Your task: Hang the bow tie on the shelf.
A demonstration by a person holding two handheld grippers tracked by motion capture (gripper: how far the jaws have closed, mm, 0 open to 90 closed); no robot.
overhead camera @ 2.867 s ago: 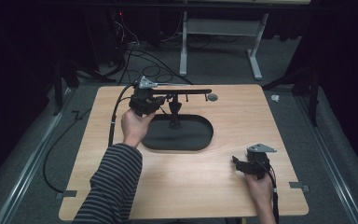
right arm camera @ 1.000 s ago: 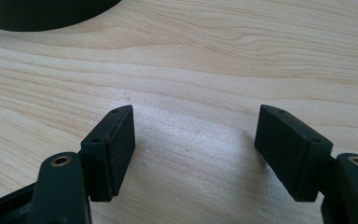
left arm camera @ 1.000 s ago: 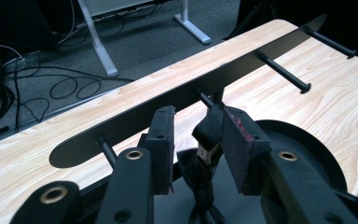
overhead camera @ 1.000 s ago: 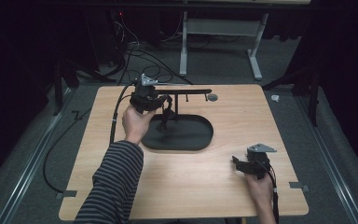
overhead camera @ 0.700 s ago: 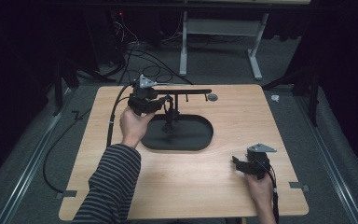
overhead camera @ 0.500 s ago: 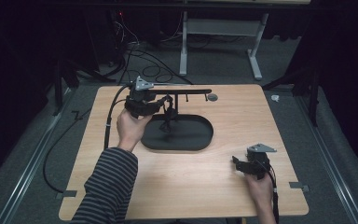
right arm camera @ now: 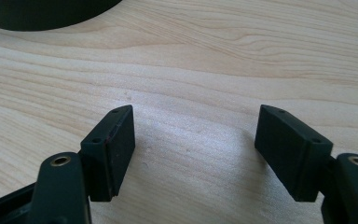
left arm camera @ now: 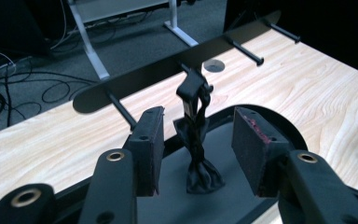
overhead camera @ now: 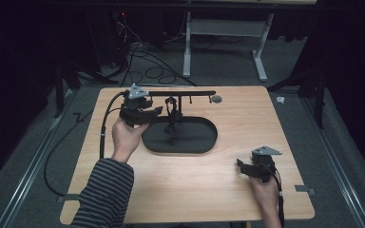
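One hand-held gripper (left arm camera: 196,149) (left) newly withdrawn, opening

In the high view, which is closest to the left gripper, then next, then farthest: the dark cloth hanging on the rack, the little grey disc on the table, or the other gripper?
From the left gripper:
1. Dark cloth, hanging from the rack just beside the gripper.
2. Grey disc, on the table past the rack's far end.
3. Right gripper, at the near right of the table.
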